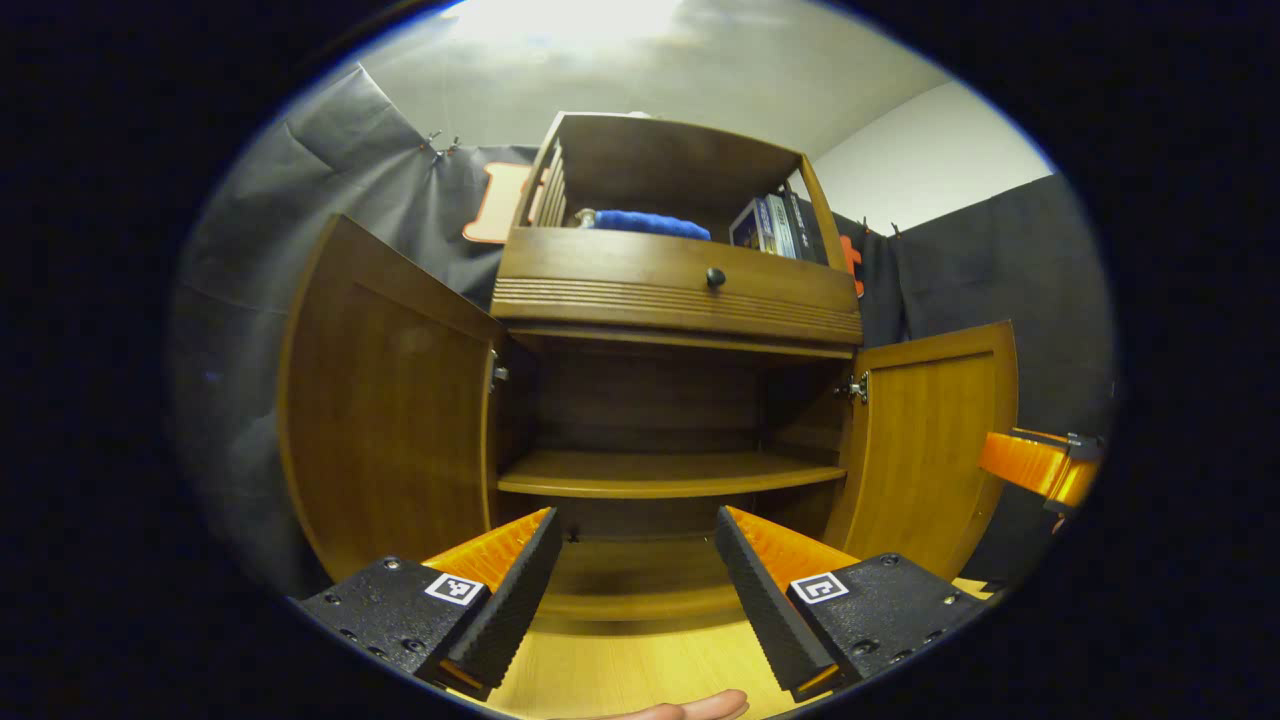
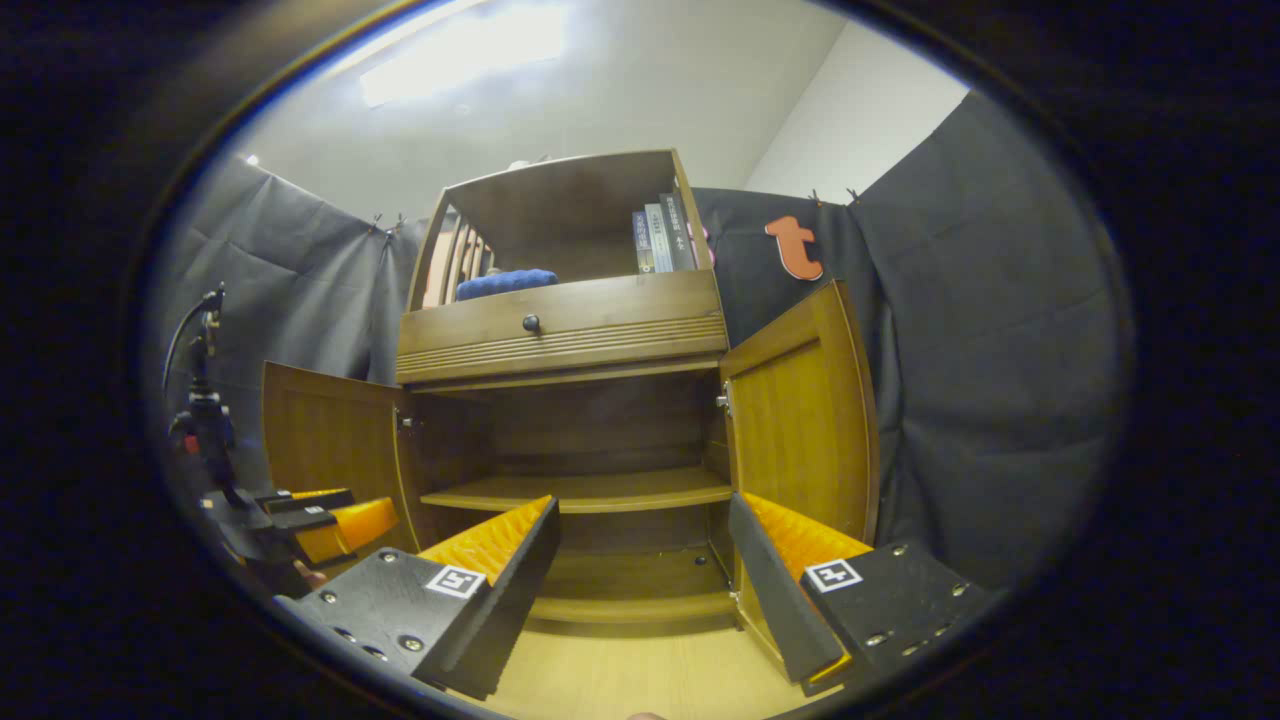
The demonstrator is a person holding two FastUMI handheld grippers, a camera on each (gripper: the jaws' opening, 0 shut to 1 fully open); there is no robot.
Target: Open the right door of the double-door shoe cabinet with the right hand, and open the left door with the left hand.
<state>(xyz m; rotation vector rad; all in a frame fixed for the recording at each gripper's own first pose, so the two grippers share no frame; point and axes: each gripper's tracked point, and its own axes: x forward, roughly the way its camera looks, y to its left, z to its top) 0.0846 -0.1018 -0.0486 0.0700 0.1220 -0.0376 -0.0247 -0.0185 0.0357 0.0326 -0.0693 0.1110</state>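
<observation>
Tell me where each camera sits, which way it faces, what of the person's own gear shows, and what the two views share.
Left gripper view: rides on the left gripper, low before the cabinet, facing up into its open lower compartment; own fingers apart at the bottom, a fingertip at the edge, the right gripper off right.
Right gripper view: rides on the right gripper, low, facing the same compartment; own fingers apart, the left gripper off left.
Shared: both doors open, drawer knob, blue cloth, books.

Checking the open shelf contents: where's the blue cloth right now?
In the left gripper view the blue cloth lies in the open top compartment, just above the drawer, left of the upright books.
</observation>
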